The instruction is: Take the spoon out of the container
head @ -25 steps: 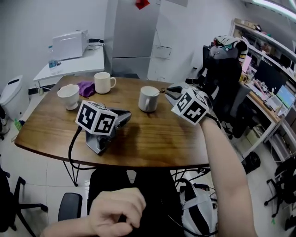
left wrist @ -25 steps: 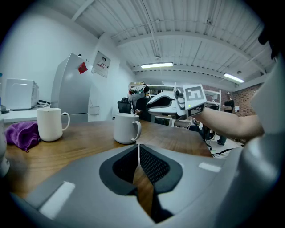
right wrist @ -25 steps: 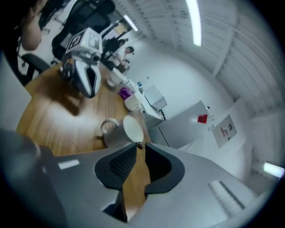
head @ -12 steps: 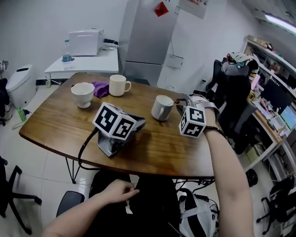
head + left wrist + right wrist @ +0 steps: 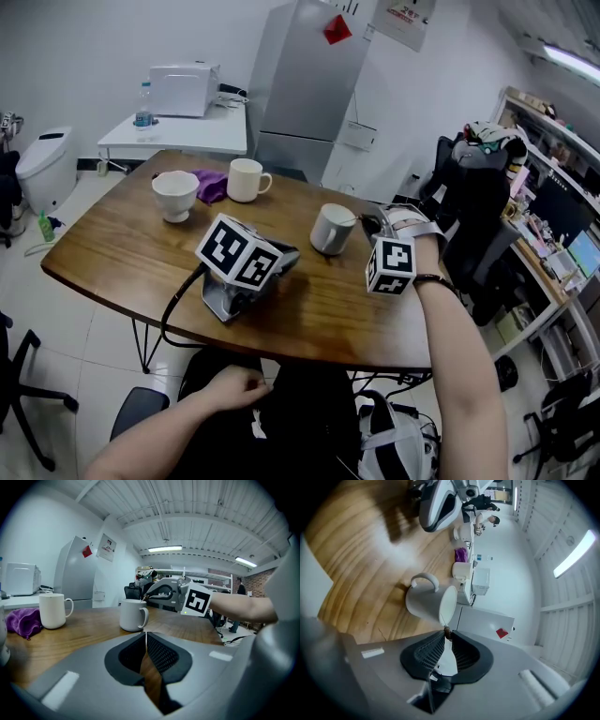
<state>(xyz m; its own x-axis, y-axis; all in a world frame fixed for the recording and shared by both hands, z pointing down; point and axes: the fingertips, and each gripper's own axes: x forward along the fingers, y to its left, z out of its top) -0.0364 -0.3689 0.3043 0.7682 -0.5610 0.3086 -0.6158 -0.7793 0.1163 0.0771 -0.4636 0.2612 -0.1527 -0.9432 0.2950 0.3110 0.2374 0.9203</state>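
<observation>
Right gripper view shows my right tongs (image 5: 447, 636), which have just been closing, pinching the spoon (image 5: 447, 631) handle at the mug (image 5: 425, 603) rim, so lifting it out remains; left tongs (image 5: 146, 639) lie shut and empty on the table (image 5: 93, 630).

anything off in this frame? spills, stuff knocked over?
No spills; the cups stand upright. One oddity: the left gripper lies unheld on the table, jaws together, with the person's left hand down by the lap. On the right gripper the jaws have just been closing and pinch the spoon handle tip at the mug.
</observation>
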